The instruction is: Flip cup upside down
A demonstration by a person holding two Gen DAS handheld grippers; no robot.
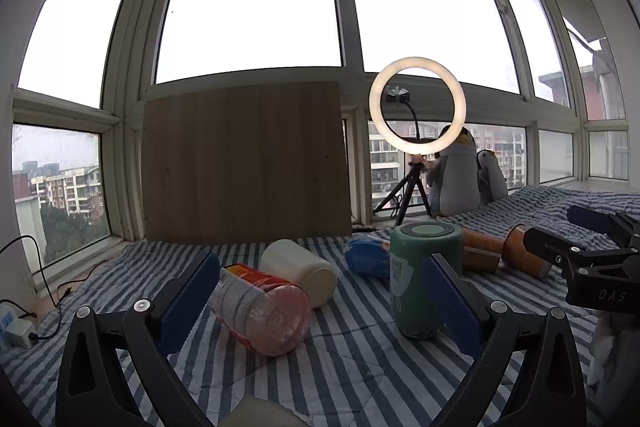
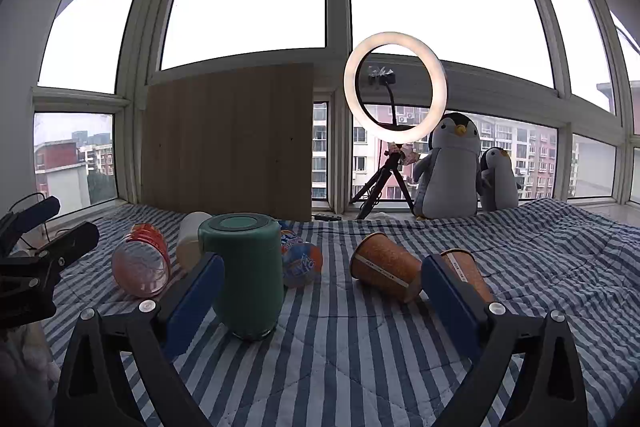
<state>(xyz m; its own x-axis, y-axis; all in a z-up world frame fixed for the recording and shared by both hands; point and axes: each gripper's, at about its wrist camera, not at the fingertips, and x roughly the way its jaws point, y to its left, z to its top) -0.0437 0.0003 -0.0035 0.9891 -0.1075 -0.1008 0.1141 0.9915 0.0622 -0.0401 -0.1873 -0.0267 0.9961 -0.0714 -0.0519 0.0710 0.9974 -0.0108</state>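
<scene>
A green cup [image 1: 420,279] stands on end on the striped blanket, flat end up; it also shows in the right wrist view [image 2: 246,273]. My left gripper [image 1: 320,291] is open and empty, with a red-and-pink cup [image 1: 262,311] lying on its side between its fingers and the green cup just inside the right finger [image 1: 452,303]. My right gripper [image 2: 322,291] is open and empty, the green cup by its left finger [image 2: 196,295]. Each gripper shows at the edge of the other's view.
A white cup [image 1: 300,269], a blue cup [image 1: 366,257] and two orange paper cups [image 2: 384,267] [image 2: 466,273] lie on their sides on the blanket [image 2: 360,347]. A wooden board [image 2: 228,143], a ring light on a tripod [image 2: 394,89] and two penguin toys [image 2: 452,167] stand by the window.
</scene>
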